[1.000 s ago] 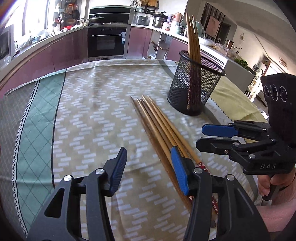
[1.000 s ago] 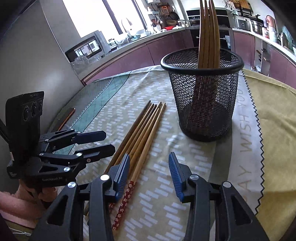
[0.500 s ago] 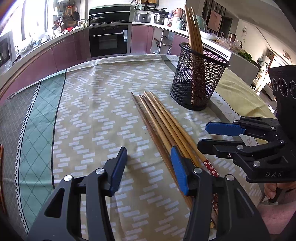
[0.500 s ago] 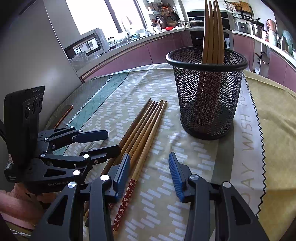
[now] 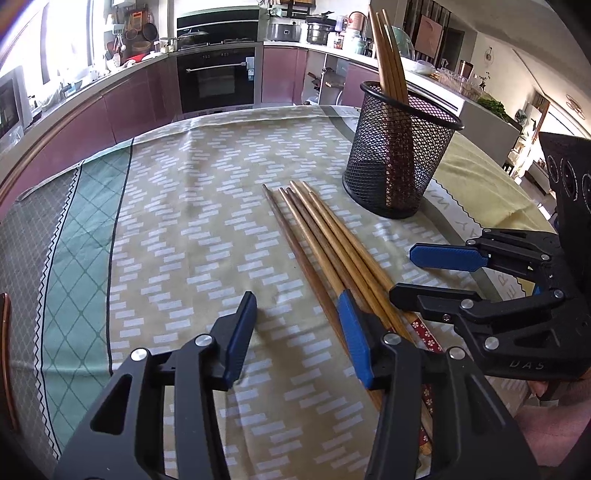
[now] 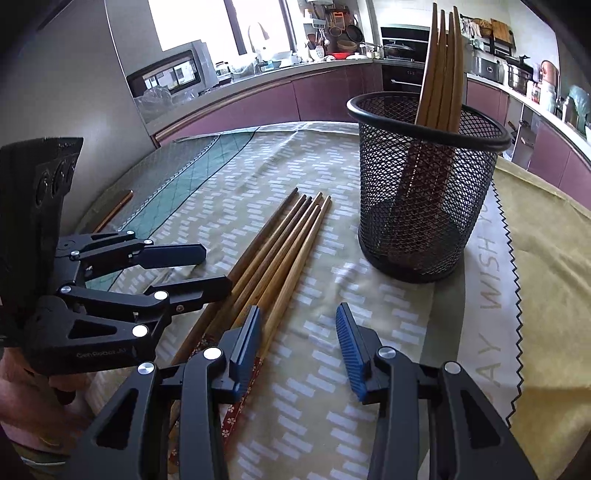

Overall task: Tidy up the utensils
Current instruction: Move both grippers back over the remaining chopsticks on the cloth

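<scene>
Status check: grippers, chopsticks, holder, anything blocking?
Left gripper and right gripper open, empty. Loose chopsticks flat on tablecloth; others upright in mesh holder. Nothing in the way.

Bright daylight from blown-out windows; sharp focus, strong fisheye bending, dark corners.

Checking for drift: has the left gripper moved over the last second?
Yes. The left gripper pulled back from the mesh holder, which now sits higher and farther in its view.
</scene>
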Available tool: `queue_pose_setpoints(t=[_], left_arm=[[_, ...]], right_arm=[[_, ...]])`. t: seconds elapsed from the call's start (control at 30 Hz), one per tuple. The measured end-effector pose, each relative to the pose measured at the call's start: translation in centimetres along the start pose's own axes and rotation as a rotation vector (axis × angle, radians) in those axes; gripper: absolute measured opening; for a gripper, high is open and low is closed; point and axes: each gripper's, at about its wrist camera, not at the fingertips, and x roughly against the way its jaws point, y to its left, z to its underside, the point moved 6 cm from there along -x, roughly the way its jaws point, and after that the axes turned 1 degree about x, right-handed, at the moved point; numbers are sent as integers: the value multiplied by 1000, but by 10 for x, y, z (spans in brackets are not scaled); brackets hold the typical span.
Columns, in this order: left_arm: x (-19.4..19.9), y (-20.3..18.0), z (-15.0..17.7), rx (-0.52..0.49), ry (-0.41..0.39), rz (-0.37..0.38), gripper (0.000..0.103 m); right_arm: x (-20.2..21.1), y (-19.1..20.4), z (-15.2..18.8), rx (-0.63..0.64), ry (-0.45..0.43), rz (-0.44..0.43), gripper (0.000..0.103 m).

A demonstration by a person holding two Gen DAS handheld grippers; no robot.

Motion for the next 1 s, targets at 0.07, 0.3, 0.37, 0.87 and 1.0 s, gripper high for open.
queue_pose_setpoints(t=[0.07, 0.3, 0.37, 0.87, 1.0], left_arm=[[-1, 0, -1, -6, -1, -6, 46], [0, -2, -2, -16, 4, 17, 31], [0, -2, -1, -15, 6, 22, 28], [-10, 9, -10, 12, 17, -7, 17], [-9, 11, -10, 36, 8, -1, 13]], right_arm=[[-1, 0, -1, 6, 2, 15, 39], [-4, -1, -2, 23, 10, 51, 29], [-4, -3, -3, 17, 13, 51, 25], [-11, -7, -10, 11, 13, 60, 16], [-10, -12, -10, -28, 8, 36, 8]])
